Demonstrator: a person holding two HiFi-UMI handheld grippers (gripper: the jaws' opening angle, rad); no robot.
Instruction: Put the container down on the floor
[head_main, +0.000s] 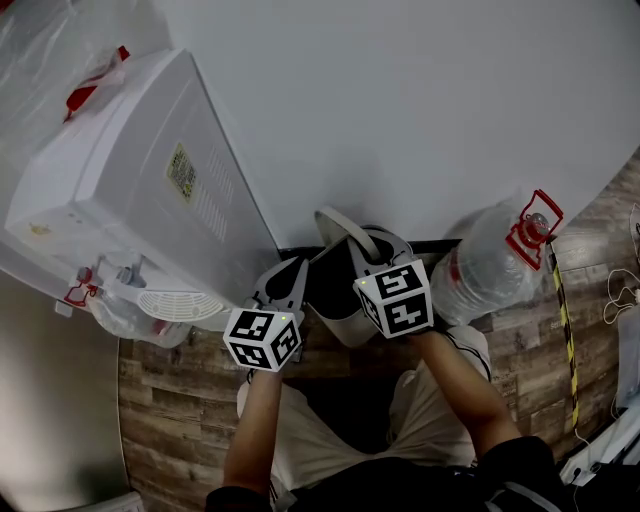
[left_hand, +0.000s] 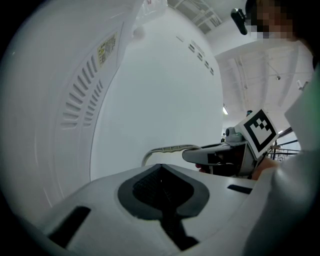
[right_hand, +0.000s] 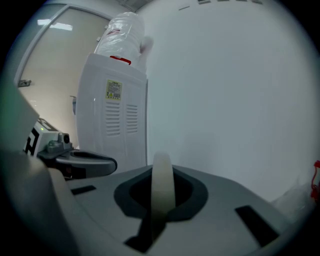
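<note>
- The person's two forearms (head_main: 455, 375) reach forward over the wood-pattern floor (head_main: 180, 400); each hand carries a gripper with a marker cube on it
- The left gripper (head_main: 292, 272) sits at the container's left edge; in the left gripper view its jaws are brought together with nothing between them; its dark pads (left_hand: 159, 182) meet along a centre seam
- The right gripper (head_main: 372, 243) has its jaws closed on the beige handle (right_hand: 162, 182); in the right gripper view the strap stands upright in the notch between them
- The container (head_main: 335, 300), pale outside and dark inside, sits between the two grippers in the head view; the handle arches up over its far rim; whether its base touches the floor cannot be told
- It lies close against the foot of the white wall (head_main: 420, 100), between the water dispenser and the water bottle
- The white water dispenser (head_main: 140, 190) stands to the left, its vented side panel and yellow label turned toward the container; a clear bottle (right_hand: 120, 32) sits upended on its top
- A large clear water bottle (head_main: 490, 265) with a red cap handle (head_main: 535, 228) lies just right of the container
- A yellow-and-black strip (head_main: 565, 330) runs along the floor beyond the bottle, toward the right edge
</note>
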